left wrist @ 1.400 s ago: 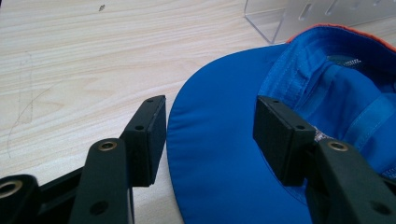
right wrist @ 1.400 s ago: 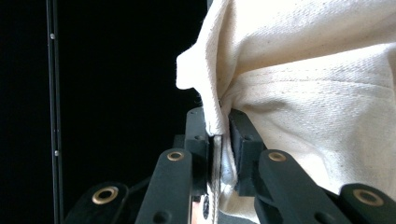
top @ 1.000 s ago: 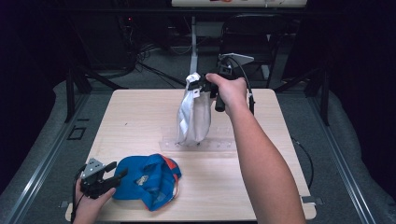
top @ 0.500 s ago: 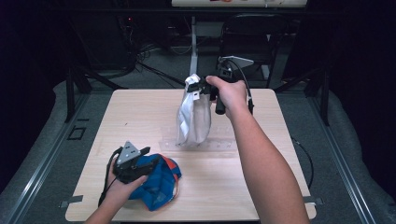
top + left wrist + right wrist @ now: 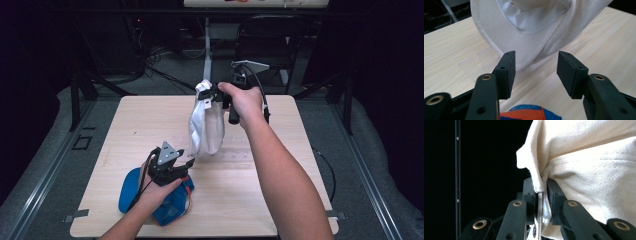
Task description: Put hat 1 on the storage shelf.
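White cap [image 5: 206, 125]: it hangs above the middle of the desk [image 5: 280, 200], pinched at its top edge and drooping so that its lower brim nearly meets the wood. Going left to right as I see it from above, the blue cap [image 5: 131, 186] with orange trim lies near the front left of the desk, partly under my left hand [image 5: 156, 192]. My left tool [image 5: 186, 163] sits over that blue cap and points toward the hanging white cap. Its jaws have just been closing a little, yet in the left gripper view they stand well apart with the bottom of the white cap's brim [image 5: 524, 50] just ahead of them and nothing pressed between the pads; a sliver of the blue and orange cap [image 5: 529, 113] shows below. Next comes the white cap itself, with a strip of clear tape [image 5: 240, 156] on the desk beside it. Farther right, my right tool [image 5: 212, 95] holds it aloft, my right hand [image 5: 245, 102] behind it. In the right gripper view the jaws are clamped tight on a fold of the cream cloth [image 5: 586, 170].
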`<act>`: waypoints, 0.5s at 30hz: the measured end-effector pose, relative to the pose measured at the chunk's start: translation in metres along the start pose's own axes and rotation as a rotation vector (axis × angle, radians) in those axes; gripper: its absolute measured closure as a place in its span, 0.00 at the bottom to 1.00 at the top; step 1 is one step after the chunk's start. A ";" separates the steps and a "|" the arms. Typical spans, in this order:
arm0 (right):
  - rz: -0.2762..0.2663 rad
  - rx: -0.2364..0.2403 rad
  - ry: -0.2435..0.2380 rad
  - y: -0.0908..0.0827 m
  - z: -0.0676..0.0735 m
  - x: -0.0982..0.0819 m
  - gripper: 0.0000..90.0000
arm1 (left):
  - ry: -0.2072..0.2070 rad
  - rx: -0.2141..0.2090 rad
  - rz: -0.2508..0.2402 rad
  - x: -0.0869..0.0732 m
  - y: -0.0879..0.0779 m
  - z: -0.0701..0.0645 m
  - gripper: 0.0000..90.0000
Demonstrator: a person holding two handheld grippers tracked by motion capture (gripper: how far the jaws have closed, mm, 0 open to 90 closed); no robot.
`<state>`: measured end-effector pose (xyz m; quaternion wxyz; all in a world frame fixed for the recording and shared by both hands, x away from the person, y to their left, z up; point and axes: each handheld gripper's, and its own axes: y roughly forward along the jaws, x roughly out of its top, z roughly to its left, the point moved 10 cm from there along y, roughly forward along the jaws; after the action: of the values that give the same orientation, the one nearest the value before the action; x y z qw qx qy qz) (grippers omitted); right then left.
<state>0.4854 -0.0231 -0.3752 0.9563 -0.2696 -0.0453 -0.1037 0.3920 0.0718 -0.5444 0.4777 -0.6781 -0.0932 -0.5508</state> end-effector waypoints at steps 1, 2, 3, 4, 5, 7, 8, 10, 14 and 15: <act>0.000 0.000 0.000 0.000 0.000 0.000 0.88 | 0.000 0.000 0.000 0.000 0.000 0.000 0.58; -0.002 0.000 -0.003 0.000 0.000 0.000 0.88 | 0.000 0.008 0.006 0.000 0.003 0.000 0.58; 0.003 -0.001 -0.004 -0.001 -0.001 0.000 0.88 | -0.001 0.009 0.011 0.000 0.004 0.000 0.60; 0.002 -0.004 -0.004 -0.001 -0.001 0.000 0.88 | 0.004 0.007 0.022 0.000 0.008 -0.001 0.64; 0.002 -0.004 -0.004 -0.001 -0.001 0.000 0.88 | 0.004 0.009 0.020 0.001 0.010 -0.001 0.66; 0.002 -0.002 -0.005 0.000 -0.001 0.000 0.88 | 0.000 0.007 0.028 0.000 0.013 -0.001 0.73; -0.004 0.000 -0.005 0.000 -0.001 0.000 0.88 | 0.000 0.007 0.028 0.000 0.013 -0.001 0.77; -0.003 0.002 -0.008 0.000 0.000 0.000 0.88 | 0.006 0.017 0.042 -0.001 0.014 0.001 0.82; -0.006 0.005 -0.007 -0.001 0.000 0.000 0.88 | 0.042 0.036 0.049 -0.002 0.012 0.005 0.87; -0.006 0.005 -0.007 -0.001 0.000 0.000 0.88 | 0.042 0.036 0.049 -0.002 0.012 0.005 0.88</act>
<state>0.4852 -0.0240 -0.3744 0.9565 -0.2673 -0.0498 -0.1053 0.4021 0.0706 -0.5524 0.5050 -0.6598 -0.0762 -0.5512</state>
